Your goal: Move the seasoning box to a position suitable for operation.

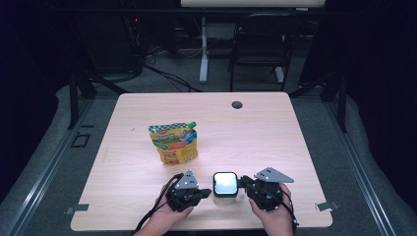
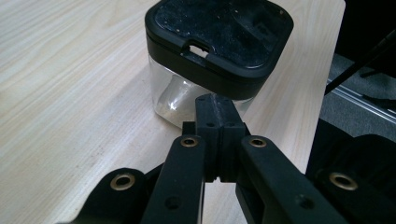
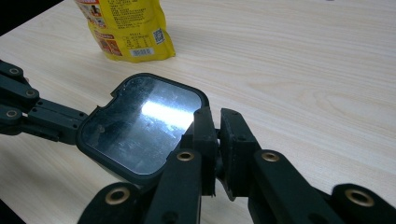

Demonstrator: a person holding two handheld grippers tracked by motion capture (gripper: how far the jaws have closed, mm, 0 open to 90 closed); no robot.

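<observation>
Two tongs flank one small clear jar near the bottom centre of the high view, and that jar is what we are working on. It stands upright on the pale wooden surface, its black lid seated flat and closed. We judge the work to be at its very start: the lid is on, the jar has not been lifted, and nothing has gone into it that we can see through the clear wall.

Our left tongs sit at the jar's left side in the high view; in the left gripper view the jaws are pressed together with nothing between them, their tips against or just short of the glass wall, and we cannot tell which. Our right tongs sit at the jar's right side; in the right gripper view the jaws stand almost together, a thin gap left, gripping nothing, beside the lid's edge.

Left to do, as we judge it: get a hold on the jar, then open the lid. A yellow snack pouch stands well apart, up and left of the jar, untouched.
</observation>
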